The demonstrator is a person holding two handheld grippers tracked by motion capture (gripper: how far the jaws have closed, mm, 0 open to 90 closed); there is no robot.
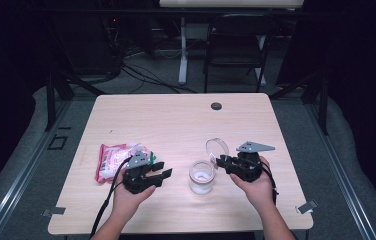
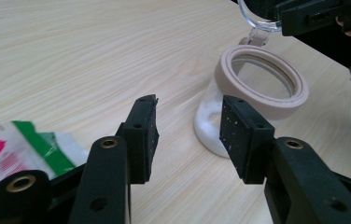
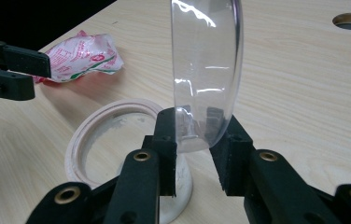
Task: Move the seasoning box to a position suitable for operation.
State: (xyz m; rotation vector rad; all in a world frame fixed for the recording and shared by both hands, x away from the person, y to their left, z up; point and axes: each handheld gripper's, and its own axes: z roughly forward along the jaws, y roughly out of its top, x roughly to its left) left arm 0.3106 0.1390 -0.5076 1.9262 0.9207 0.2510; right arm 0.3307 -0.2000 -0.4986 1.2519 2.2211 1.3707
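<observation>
Seen from above, left to right across a pale wooden table [image 1: 176, 120]: a crumpled red, white and green packet [image 1: 113, 160] lying flat near the left edge. Just right of it, the left gripper [image 1: 162, 176], jaws partly apart and empty, aimed rightward at the jar. In the left gripper view, both pads [image 2: 239, 135] short of the jar's glass, with a gap of bare wood between.

At centre, a small clear jar [image 1: 201, 176] standing upright, long axis vertical, mouth open, ringed by a pale seal, some white powder at the bottom.

Right of the jar and slightly behind it, its clear hinged lid [image 1: 217, 148] tipped up on edge. Pinched by the right gripper [image 1: 221, 162], jaws narrowed on the lid's lower rim, as the right gripper view shows [image 3: 197, 135].

Likely next: steadying the jar body, left gripper nearer to it, approach level from the left.
</observation>
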